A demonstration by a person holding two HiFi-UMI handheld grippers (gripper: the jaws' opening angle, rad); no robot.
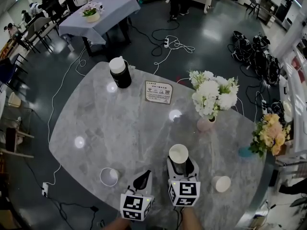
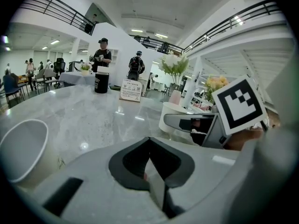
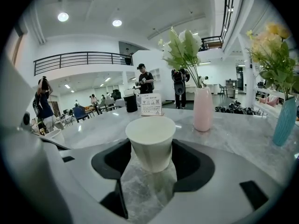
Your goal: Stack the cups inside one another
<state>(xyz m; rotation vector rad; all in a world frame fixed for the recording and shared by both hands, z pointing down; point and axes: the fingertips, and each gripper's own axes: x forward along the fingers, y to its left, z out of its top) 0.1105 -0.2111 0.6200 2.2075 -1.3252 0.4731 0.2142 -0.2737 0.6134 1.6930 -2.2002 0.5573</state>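
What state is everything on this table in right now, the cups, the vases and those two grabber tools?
middle cup: upright, empty, gripped.
left cup: upright, empty, standing free.
right cup: upright, empty, standing free.
left gripper: shut, holding nothing.
right gripper: shut on the middle cup.
black cup: upright, white lid on.
pink vase: upright, holding white flowers.
blue vase: upright, holding yellow flowers.

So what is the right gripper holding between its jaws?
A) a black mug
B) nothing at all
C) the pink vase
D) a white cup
D: the right gripper view shows the white cup pinched between the jaws of the right gripper, while the pink vase stands further back on the table.
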